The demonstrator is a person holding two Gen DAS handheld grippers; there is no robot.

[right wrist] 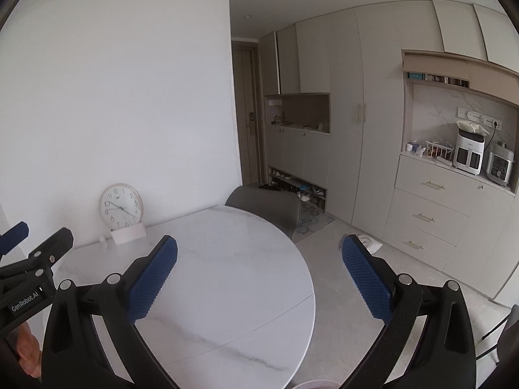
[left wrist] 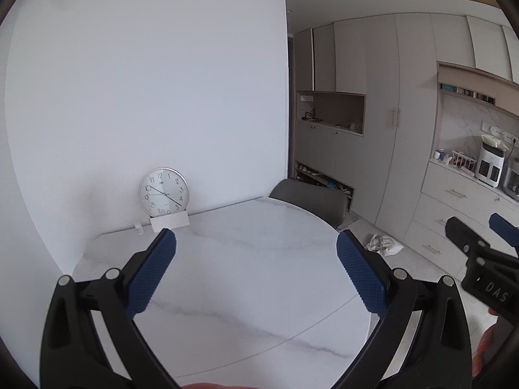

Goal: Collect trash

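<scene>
One crumpled piece of trash (left wrist: 382,244) lies on the floor (right wrist: 337,291) beyond the counter (left wrist: 253,259), near the drawers (right wrist: 428,217). Both left tongs (left wrist: 256,269) and right tongs (right wrist: 259,272) gape apart, empty; best to lower the right tongs past the counter edge and straddle the wad before closing.

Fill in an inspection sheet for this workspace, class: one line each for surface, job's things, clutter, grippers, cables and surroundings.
Surface: white marble table, round-edged, against the wall.
Job's things: crumpled trash on the floor beyond the table.
Clutter: clock leaning on the wall behind a white card.
Grippers: left gripper and right gripper both open, holding nothing.
Cables: one from the appliance on the counter to a socket.
Surroundings: grey chair, tall cabinets, shoe shelf.
</scene>
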